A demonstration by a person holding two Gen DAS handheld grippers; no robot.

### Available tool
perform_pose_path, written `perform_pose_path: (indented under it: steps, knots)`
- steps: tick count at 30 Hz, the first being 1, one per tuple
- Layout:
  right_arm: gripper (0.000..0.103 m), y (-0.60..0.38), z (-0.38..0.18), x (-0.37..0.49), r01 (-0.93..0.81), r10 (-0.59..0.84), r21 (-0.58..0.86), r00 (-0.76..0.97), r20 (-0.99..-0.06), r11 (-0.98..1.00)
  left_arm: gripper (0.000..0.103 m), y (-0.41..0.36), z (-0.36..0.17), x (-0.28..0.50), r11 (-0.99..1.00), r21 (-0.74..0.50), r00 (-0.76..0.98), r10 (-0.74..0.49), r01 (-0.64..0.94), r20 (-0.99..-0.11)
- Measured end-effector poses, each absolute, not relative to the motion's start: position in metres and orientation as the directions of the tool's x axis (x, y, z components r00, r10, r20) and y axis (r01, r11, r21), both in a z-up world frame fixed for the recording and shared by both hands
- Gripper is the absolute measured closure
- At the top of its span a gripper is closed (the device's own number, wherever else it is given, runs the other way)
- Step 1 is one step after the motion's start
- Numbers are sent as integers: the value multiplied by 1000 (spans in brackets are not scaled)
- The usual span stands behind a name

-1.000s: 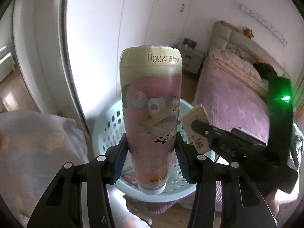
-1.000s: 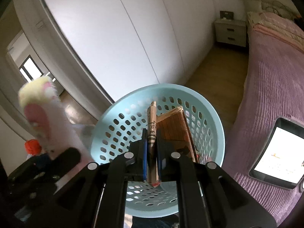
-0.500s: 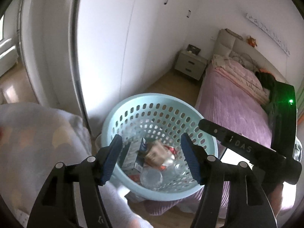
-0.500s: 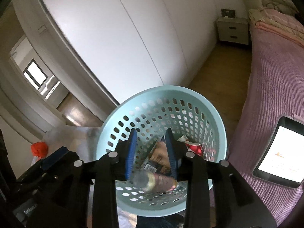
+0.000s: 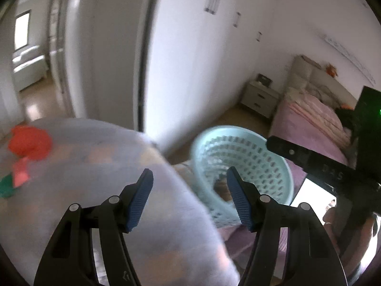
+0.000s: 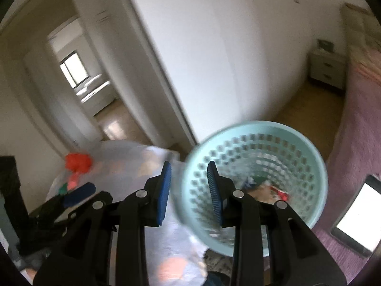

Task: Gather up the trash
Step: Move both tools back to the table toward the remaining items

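Note:
A light blue perforated basket (image 6: pixel 297 143) (image 5: pixel 209 143) holds several pieces of trash (image 6: pixel 266 190), among them the pink bottle and the brown packet. My left gripper (image 5: pixel 189 199) is open and empty, to the left of the basket and over a translucent plastic bag (image 5: pixel 95 166). My right gripper (image 6: pixel 189 190) is open and empty, above the basket's left rim. The right gripper also shows at the right of the left wrist view (image 5: pixel 309 159). The view is blurred by motion.
The plastic bag (image 6: pixel 123 159) holds red (image 6: pixel 77 162) and green scraps. A pink bed (image 5: pixel 316 128) with a lit tablet (image 6: pixel 357 217) lies to the right. White wardrobe doors (image 5: pixel 190 59), a nightstand (image 5: pixel 259 97) and an open doorway (image 6: pixel 78 76) stand behind.
Both grippers let go: the pink bottle and the brown packet dropped into the basket. Both grippers have since swung left toward the plastic bag, jaws open.

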State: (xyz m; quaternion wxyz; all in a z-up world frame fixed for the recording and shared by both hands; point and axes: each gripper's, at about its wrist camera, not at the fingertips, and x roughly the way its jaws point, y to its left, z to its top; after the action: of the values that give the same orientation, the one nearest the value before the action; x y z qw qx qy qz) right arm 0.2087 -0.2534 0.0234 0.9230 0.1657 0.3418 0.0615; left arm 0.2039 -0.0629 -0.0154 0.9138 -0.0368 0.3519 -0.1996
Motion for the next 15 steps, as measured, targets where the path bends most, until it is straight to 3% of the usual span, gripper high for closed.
perform_pose_path:
  steps: [5, 9, 15]
  knots:
    - [58, -200, 31, 208, -116, 293, 313, 737, -609, 943, 41, 1, -5, 190, 954, -171, 728, -297, 244, -618]
    - [56, -157, 28, 209, -204, 351, 298, 699, -623, 933, 42, 59, -1, 185, 979, -154, 762, -199, 131, -616]
    - [55, -101, 13, 220, -286, 412, 297, 631, -657, 911, 42, 149, -12, 189, 974, -221, 772, -100, -53, -628]
